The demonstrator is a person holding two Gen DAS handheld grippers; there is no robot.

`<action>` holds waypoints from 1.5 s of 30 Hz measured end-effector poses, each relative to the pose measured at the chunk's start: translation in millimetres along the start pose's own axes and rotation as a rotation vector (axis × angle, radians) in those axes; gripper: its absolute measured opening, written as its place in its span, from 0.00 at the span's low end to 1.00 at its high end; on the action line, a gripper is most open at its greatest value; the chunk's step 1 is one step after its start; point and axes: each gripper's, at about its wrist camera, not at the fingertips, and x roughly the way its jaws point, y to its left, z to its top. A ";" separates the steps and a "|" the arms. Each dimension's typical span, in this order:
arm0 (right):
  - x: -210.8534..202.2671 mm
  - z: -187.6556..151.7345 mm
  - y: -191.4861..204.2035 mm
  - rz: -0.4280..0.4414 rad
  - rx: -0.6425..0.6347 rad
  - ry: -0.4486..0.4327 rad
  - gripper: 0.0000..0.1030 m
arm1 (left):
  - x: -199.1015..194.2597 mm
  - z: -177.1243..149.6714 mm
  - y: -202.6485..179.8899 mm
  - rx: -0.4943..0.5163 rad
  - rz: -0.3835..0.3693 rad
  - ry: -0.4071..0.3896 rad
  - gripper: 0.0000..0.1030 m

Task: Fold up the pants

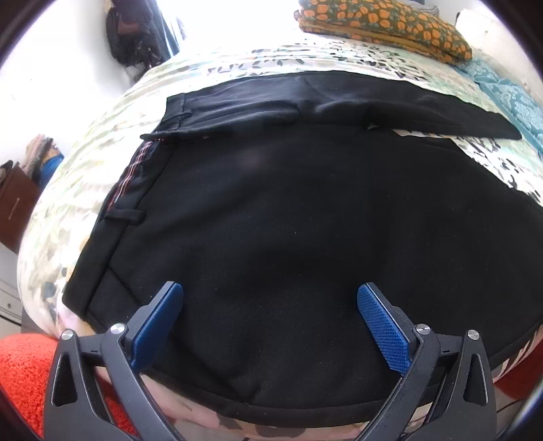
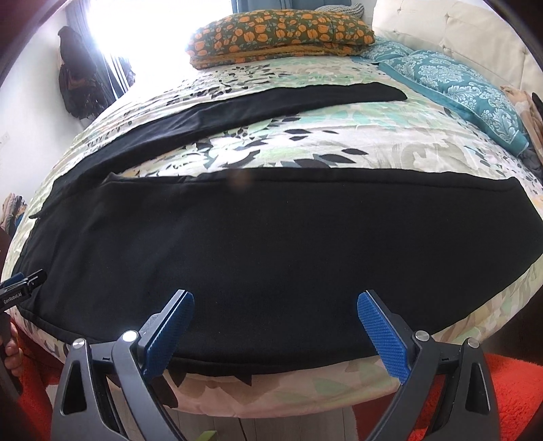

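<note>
Black pants (image 1: 288, 220) lie spread flat on a floral bedspread (image 1: 85, 163), waistband to the left, the two legs running to the right. The near leg fills the right wrist view (image 2: 271, 244); the far leg (image 2: 271, 105) angles away across the bed. My left gripper (image 1: 269, 298) is open and empty, hovering over the pants' near edge by the waist. My right gripper (image 2: 275, 308) is open and empty over the near leg's front edge. The left gripper's tip (image 2: 23, 283) shows at the left edge of the right wrist view.
An orange-flowered folded blanket (image 2: 281, 34) lies at the far end of the bed, with teal patterned pillows (image 2: 458, 88) and a cream headboard (image 2: 458, 23) at right. An orange rug (image 1: 23, 373) is below the bed's edge. Dark bags (image 2: 81, 81) hang on the left wall.
</note>
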 end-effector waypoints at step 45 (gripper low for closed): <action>-14.4 65.5 -66.2 0.102 0.212 -0.067 0.98 | 60.9 178.9 -41.2 -0.077 -0.090 -0.044 0.99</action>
